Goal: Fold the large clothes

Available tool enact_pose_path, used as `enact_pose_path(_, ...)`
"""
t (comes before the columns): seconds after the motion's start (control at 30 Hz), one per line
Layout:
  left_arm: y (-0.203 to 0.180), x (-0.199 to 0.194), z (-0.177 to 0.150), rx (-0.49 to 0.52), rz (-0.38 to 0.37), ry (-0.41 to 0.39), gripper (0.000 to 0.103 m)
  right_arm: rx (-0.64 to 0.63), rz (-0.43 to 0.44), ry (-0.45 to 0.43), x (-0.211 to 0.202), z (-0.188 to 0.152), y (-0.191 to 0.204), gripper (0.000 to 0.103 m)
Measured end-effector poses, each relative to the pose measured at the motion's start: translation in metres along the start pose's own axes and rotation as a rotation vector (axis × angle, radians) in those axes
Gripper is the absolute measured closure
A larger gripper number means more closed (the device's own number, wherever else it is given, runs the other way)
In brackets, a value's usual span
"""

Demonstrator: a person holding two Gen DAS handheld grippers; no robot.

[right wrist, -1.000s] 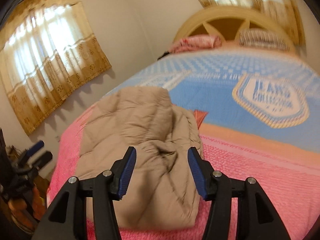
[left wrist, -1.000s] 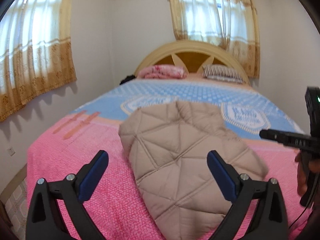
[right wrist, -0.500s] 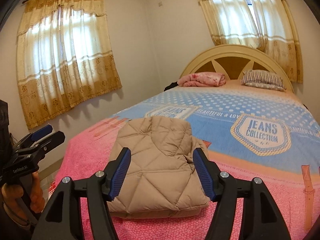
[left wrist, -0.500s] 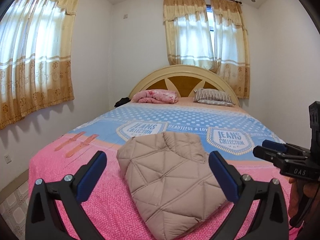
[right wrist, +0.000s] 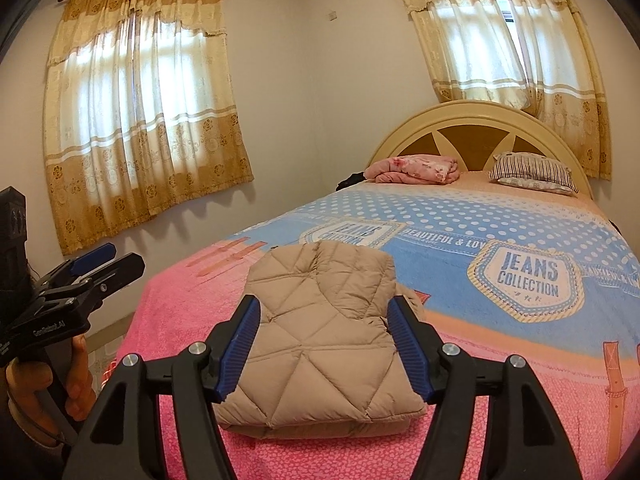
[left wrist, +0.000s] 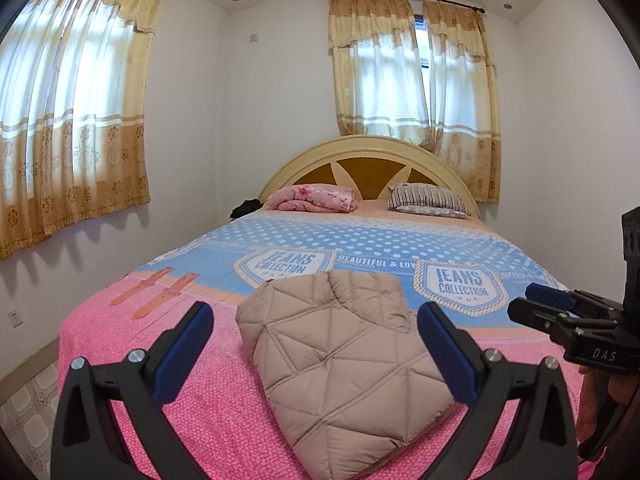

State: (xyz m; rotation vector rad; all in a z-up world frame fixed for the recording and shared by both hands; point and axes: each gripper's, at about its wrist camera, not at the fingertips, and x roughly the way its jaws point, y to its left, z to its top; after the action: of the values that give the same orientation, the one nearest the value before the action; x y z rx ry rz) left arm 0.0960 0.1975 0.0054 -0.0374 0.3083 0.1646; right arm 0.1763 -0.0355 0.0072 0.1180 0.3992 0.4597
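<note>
A beige quilted jacket [left wrist: 344, 368] lies folded into a compact bundle on the pink end of the bed [left wrist: 160, 380]. My left gripper [left wrist: 313, 308] hovers above and short of it, open wide, with nothing between its blue pads. In the right wrist view the same jacket [right wrist: 320, 352] shows beyond my right gripper [right wrist: 322, 301], which is open and apart from the fabric. Each gripper also shows in the other's view: the right gripper [left wrist: 528, 306] at the right edge, the left gripper [right wrist: 124, 258] at the left edge, each in a hand.
The bedspread turns blue with "JEANS COLLECTION" badges [left wrist: 460, 284] farther back. A folded pink blanket [left wrist: 316, 198] and a striped pillow [left wrist: 428, 200] lie by the cream headboard [left wrist: 372, 152]. Curtained windows line both walls. Tiled floor [left wrist: 24, 404] shows left of the bed.
Both grippers have drawn back and up from the jacket, so more of the room shows. The right gripper's jaws stand wider than a second ago. The jacket stays put.
</note>
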Motion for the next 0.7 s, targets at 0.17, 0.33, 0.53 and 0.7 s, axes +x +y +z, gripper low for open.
enact_pose_path(0.17, -0.0002, -0.0003, -0.0007, 0.0, 0.001, 0.001, 0.0, 0.008, -0.002, -0.001, -0.0013, -0.001, -0.0031, 0.036)
enact_pose_path(0.33, -0.0019, -0.0002, -0.0031, 0.006, -0.002, 0.002, 0.0, 0.008, -0.001, 0.0, -0.0019, -0.0016, -0.0042, 0.036)
enact_pose_path(0.53, -0.006, -0.0005, -0.004, 0.018, -0.009, 0.003, 0.0, 0.01, -0.004, -0.002, -0.0022, -0.0021, -0.0051, 0.036)
enact_pose_path(0.7, -0.0095, -0.0018, -0.0037, 0.027, -0.016, 0.006, 0.0, 0.012, -0.005, -0.008, -0.0044, -0.0039, -0.0074, 0.036)
